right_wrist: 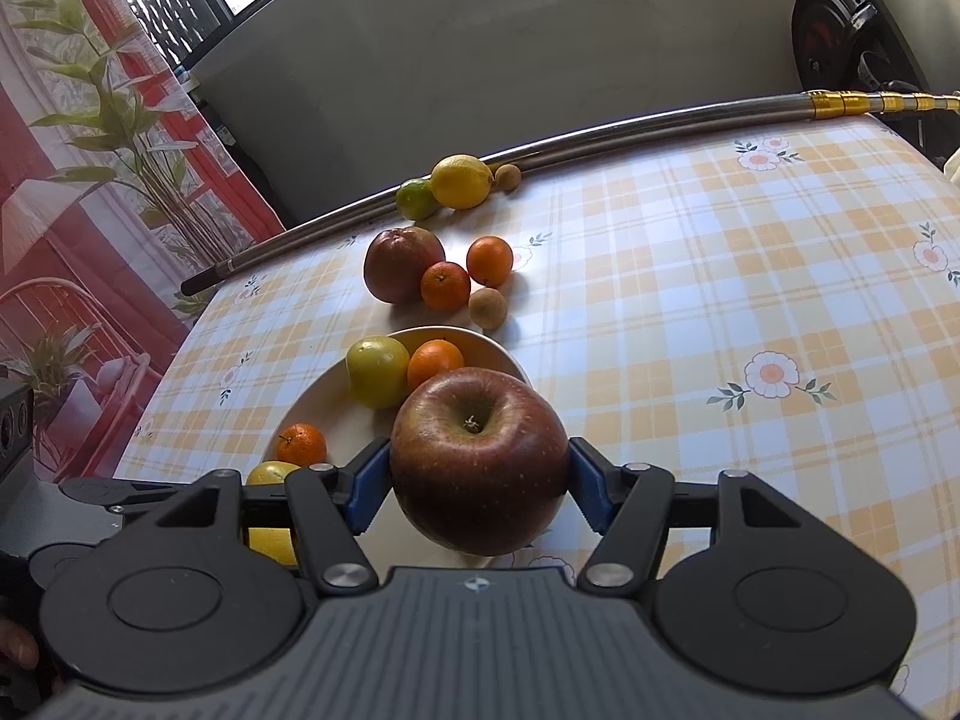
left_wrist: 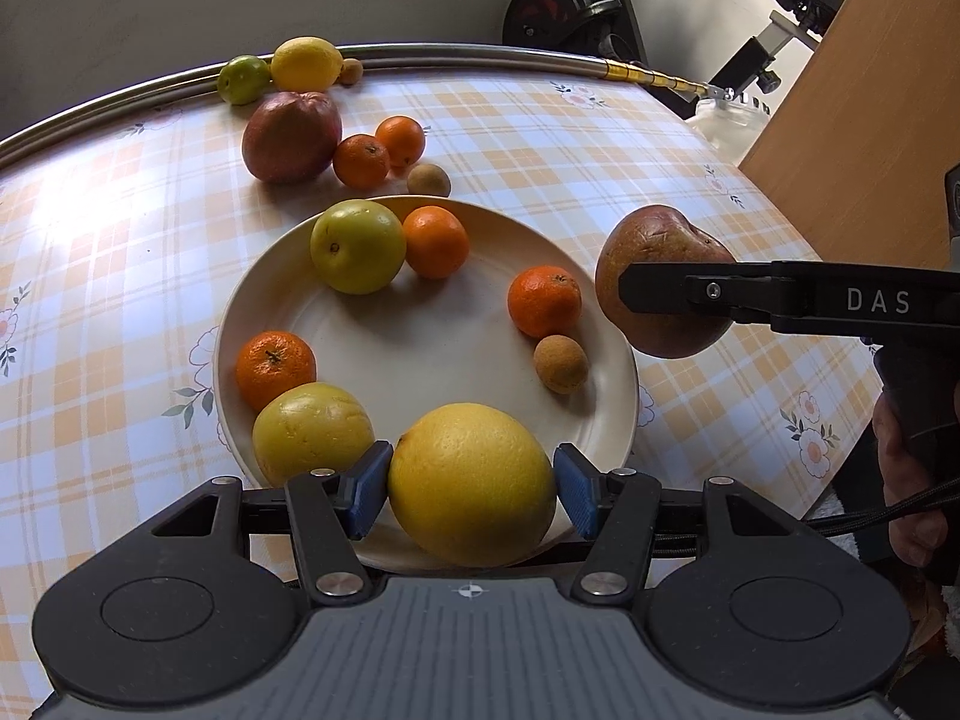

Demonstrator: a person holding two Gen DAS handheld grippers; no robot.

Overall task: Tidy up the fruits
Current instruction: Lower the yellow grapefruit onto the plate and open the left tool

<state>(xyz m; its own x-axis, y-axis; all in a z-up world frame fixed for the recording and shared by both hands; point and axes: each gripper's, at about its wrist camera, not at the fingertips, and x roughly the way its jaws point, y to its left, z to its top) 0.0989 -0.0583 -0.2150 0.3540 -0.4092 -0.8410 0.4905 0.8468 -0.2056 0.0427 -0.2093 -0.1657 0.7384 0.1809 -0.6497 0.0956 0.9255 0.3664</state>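
A cream plate (left_wrist: 420, 348) on the checked tablecloth holds a green-yellow apple (left_wrist: 357, 246), three mandarins (left_wrist: 545, 301), a small brown fruit (left_wrist: 561, 363) and a pale yellow citrus (left_wrist: 312, 432). My left gripper (left_wrist: 471, 480) is shut on a large yellow citrus (left_wrist: 471, 498) over the plate's near rim, a blue pad against each side. My right gripper (right_wrist: 477, 480) is shut on a red apple (right_wrist: 477, 456), stem up, hanging just above the plate's right edge (right_wrist: 324, 402). In the left wrist view that red apple (left_wrist: 654, 240) shows to the right of the plate.
Beyond the plate lie a second red apple (left_wrist: 292, 136), two mandarins (left_wrist: 361, 161), a brown fruit (left_wrist: 429, 180), then a lemon (left_wrist: 306, 64) and a lime (left_wrist: 243, 79) by a metal pole (left_wrist: 480, 53) at the table's far edge. A wooden board (left_wrist: 870, 120) stands at right.
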